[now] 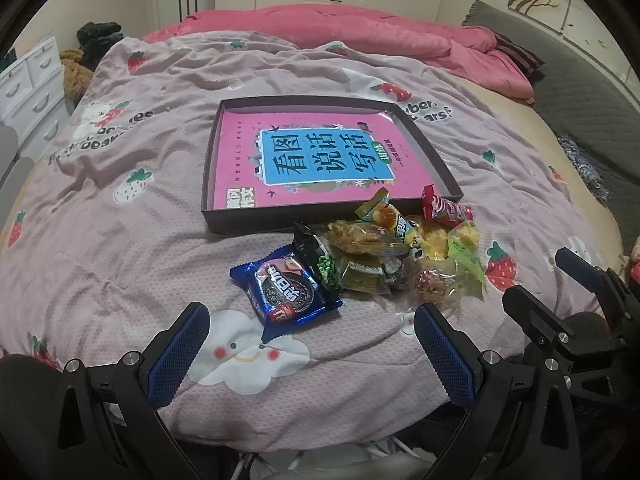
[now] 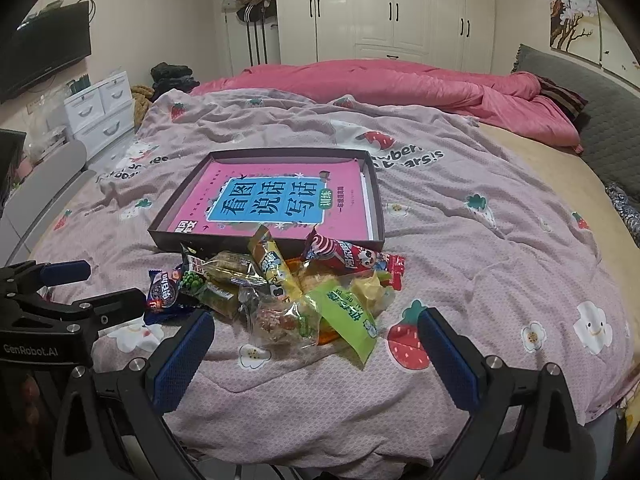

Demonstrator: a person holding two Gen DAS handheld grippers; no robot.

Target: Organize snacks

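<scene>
Snacks [image 1: 400, 256] piled mid-frame on the quilt [image 1: 140, 240], just below the tray [image 1: 216, 184].
Left gripper [image 1: 310, 356] and right gripper [image 2: 316, 354] both gape wide at the bottom of frame, holding nothing.

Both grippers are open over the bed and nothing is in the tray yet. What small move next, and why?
Probably ease the left gripper forward onto the blue cookie packet. It lies flat at the pile's near left edge, mostly clear of the other wrappers, straight ahead of the open jaws, and the dark shallow box tray holds only a pink book.
</scene>
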